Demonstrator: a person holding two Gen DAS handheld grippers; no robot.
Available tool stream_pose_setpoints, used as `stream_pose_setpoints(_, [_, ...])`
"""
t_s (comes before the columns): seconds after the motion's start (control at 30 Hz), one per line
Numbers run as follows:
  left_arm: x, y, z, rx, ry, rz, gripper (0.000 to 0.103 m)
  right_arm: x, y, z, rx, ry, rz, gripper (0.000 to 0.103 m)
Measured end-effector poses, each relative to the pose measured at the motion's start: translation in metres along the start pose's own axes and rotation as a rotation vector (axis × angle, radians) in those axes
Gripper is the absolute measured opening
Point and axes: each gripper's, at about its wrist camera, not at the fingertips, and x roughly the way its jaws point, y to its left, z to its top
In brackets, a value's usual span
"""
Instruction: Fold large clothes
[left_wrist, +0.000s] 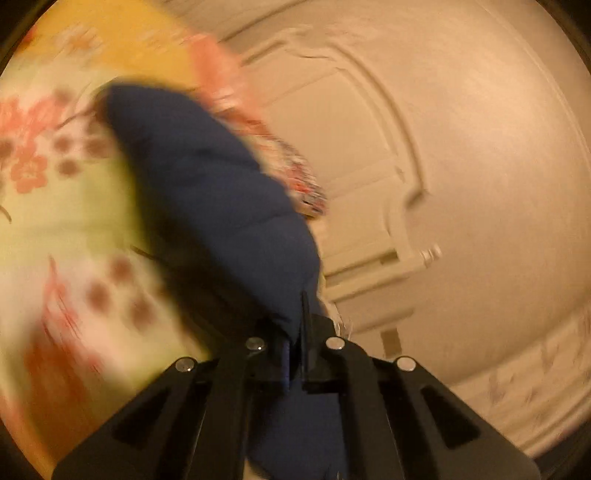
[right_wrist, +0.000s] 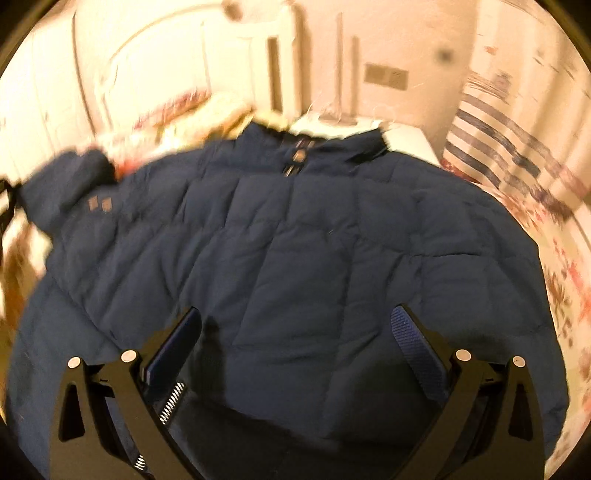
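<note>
Jacket (right_wrist: 295, 251): spread flat on the bedspread (right_wrist: 565, 280), collar (right_wrist: 332, 147) at the far end, hem nearest the right wrist camera. Sleeve (left_wrist: 207, 192): at the jacket's left side, raised off the bedspread, its end pinched between the closed jaws of the left gripper (left_wrist: 295, 354). Right gripper (right_wrist: 295, 350): above the lower part of the jacket, jaws wide apart. Pillow (right_wrist: 509, 155): right of the collar. Headboard (right_wrist: 147, 74): behind the jacket, far left.

The left gripper (left_wrist: 295, 343) has its jaws clamped together on a fold of the navy quilted jacket (left_wrist: 207, 192). The jacket runs up and away over the floral bedspread (left_wrist: 55, 177). Cream panelled doors (left_wrist: 369, 147) stand behind.
</note>
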Motion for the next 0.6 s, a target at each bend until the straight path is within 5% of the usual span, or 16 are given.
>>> stream_pose_setpoints(0.17, [-0.012,-0.115,-0.076,0.438,0.021,-0.065,0.003,-0.016,-0.037,0.002,0.190,-0.096,0.030,0.099])
stream_pose_setpoints(0.3, [-0.009,-0.205,-0.202,0.927,0.108,-0.097,0.004,-0.031,-0.071,0.001,0.352,-0.178,0.079,0.099])
stream_pose_setpoints(0.4, [-0.002,-0.222,-0.324,1.329,0.236,-0.049,0.010,-0.038,-0.106,-0.007,0.518,-0.223,0.135,0.099])
stream_pose_setpoints(0.47, [0.007,-0.210,-0.391,1.535,0.321,0.024,0.027,-0.039,-0.126,-0.014,0.621,-0.242,0.183,0.099])
stream_pose_setpoints(0.53, [0.023,-0.186,-0.451,1.695,0.443,0.085,0.063,-0.039,-0.135,-0.018,0.657,-0.245,0.211,0.099])
stream_pose_setpoints(0.6, [0.019,-0.173,-0.475,1.837,0.273,0.143,0.068,-0.040,-0.133,-0.017,0.645,-0.246,0.208,0.099])
